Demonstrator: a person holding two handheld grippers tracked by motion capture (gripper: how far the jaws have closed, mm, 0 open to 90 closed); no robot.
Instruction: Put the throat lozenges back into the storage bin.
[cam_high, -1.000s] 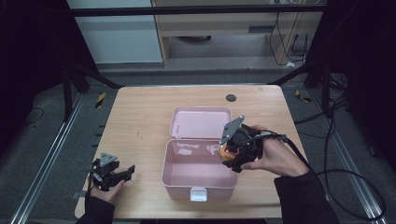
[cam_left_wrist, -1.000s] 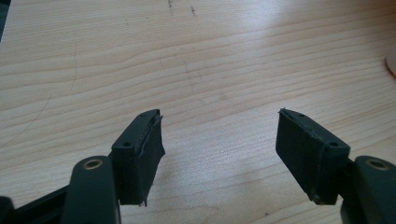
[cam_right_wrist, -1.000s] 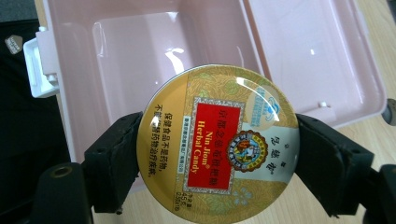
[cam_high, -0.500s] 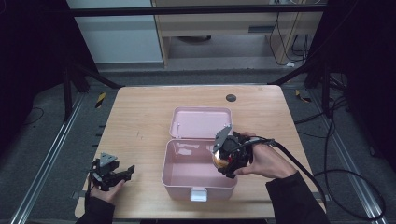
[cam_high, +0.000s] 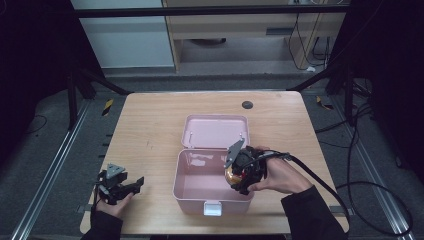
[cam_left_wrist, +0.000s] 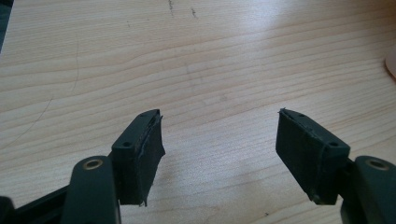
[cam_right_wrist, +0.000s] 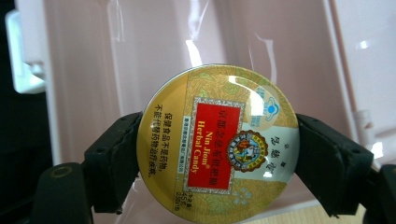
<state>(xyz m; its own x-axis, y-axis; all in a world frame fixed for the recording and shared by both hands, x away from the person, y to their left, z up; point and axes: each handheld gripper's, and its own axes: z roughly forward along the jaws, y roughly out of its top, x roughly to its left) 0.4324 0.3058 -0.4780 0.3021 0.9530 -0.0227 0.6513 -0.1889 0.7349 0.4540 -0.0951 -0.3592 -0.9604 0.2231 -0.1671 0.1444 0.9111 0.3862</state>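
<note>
Tin (cam_high: 233, 175) hangs in the right gripper (cam_high: 240, 172) over the right end of the open pink box (cam_high: 200, 192) on the table (cam_high: 150, 125) in the high view; the left gripper (cam_high: 120, 186) rests well left of the box.

Left gripper view: jaws spread wide over bare wood, holding nothing.

Right gripper view: jaws clamp the round tin's (cam_right_wrist: 218, 149) opposite edges, box floor (cam_right_wrist: 140, 56) straight beyond, so probably it goes in.

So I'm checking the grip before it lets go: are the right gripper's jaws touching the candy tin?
Touching. In the right gripper view both jaws of the right gripper press against opposite edges of the candy tin, with no gap either side.
</note>
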